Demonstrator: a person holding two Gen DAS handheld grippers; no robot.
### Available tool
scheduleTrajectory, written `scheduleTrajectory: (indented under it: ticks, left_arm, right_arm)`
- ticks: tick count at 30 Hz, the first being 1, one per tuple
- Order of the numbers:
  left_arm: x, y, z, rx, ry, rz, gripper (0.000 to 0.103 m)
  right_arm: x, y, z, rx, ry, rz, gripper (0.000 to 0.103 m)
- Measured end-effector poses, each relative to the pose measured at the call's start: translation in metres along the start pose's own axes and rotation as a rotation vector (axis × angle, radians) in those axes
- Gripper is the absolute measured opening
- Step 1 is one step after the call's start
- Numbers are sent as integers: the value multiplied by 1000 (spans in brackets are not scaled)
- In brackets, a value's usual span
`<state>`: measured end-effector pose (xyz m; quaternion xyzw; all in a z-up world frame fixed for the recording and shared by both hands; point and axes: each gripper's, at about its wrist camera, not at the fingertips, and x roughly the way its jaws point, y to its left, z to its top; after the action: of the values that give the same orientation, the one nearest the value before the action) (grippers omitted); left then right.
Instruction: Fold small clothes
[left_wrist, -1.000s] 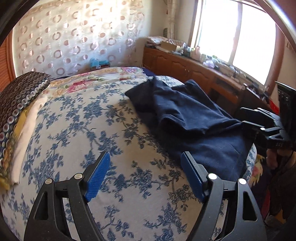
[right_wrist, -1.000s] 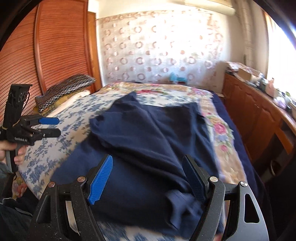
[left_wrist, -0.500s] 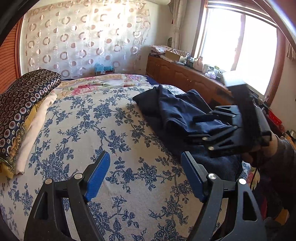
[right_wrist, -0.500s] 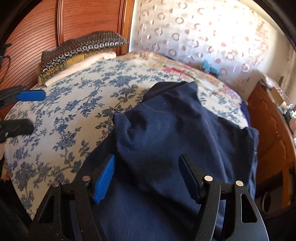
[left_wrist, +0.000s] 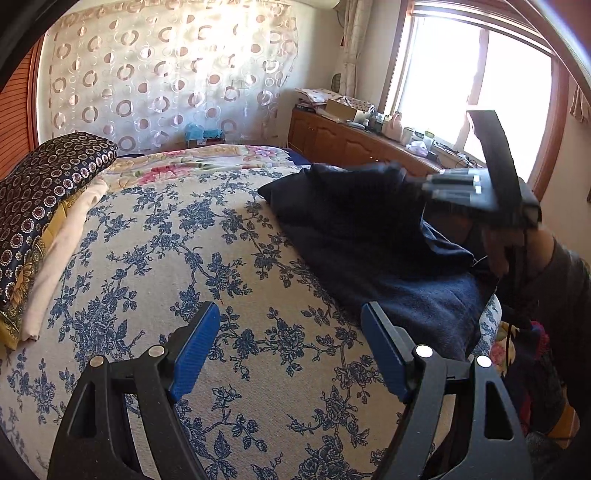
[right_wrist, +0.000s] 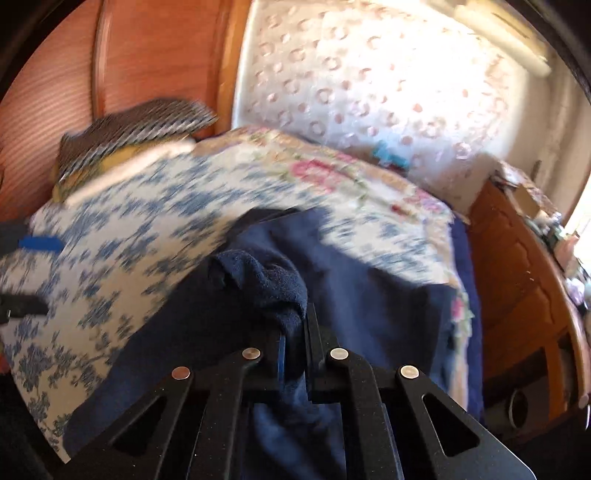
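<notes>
A dark navy garment (left_wrist: 373, 236) lies rumpled on the right side of a bed with a blue floral sheet (left_wrist: 177, 258). My right gripper (right_wrist: 293, 328) is shut on a bunched fold of the navy garment (right_wrist: 273, 284) and lifts it off the bed. It also shows in the left wrist view (left_wrist: 436, 186), above the garment. My left gripper (left_wrist: 288, 350) is open and empty, held over bare sheet left of the garment; its blue pads (right_wrist: 40, 243) show at the left edge of the right wrist view.
A patterned dark pillow (left_wrist: 40, 192) on cream and yellow bedding lies at the bed's left. A wooden cabinet (left_wrist: 354, 144) with clutter runs under the bright window on the right. A circle-patterned curtain (left_wrist: 166, 85) hangs behind the bed.
My right gripper has closed on a fold of the navy garment and raised it, where it was open over the cloth before. My left gripper stays open over the sheet.
</notes>
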<state>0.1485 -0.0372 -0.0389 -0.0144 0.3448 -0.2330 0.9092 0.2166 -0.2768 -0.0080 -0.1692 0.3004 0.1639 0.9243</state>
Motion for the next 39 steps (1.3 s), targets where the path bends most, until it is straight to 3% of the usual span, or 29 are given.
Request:
scheduleTrajectory:
  ticks: [5, 7, 15, 20, 24, 26, 31, 39]
  left_arm:
    - [2, -1, -1, -6, 1, -3, 80]
    - [4, -2, -1, -4, 5, -4, 80]
    - [7, -6, -2, 9, 15, -3, 80]
    - [7, -8, -3, 9, 18, -5, 80]
    - [7, -10, -3, 10, 16, -9, 80]
    - [8, -12, -4, 14, 17, -11, 80]
    - [9, -19, -6, 25, 21, -21, 80]
    - [18, -38, -12, 59, 50, -47, 80]
  right_arm:
    - [2, -47, 7, 112, 0, -44, 7]
    - [9, -72, 7, 157, 8, -102, 7]
    - [58, -93, 13, 273, 106, -191, 6]
    - [56, -106, 25, 344, 102, -242, 6]
    - [37, -91, 20, 368, 56, -182, 7]
    - [28, -80, 15, 357, 49, -143, 11]
    - [8, -35, -10, 307, 50, -49, 45]
    - [-42, 21, -80, 270, 41, -16, 47]
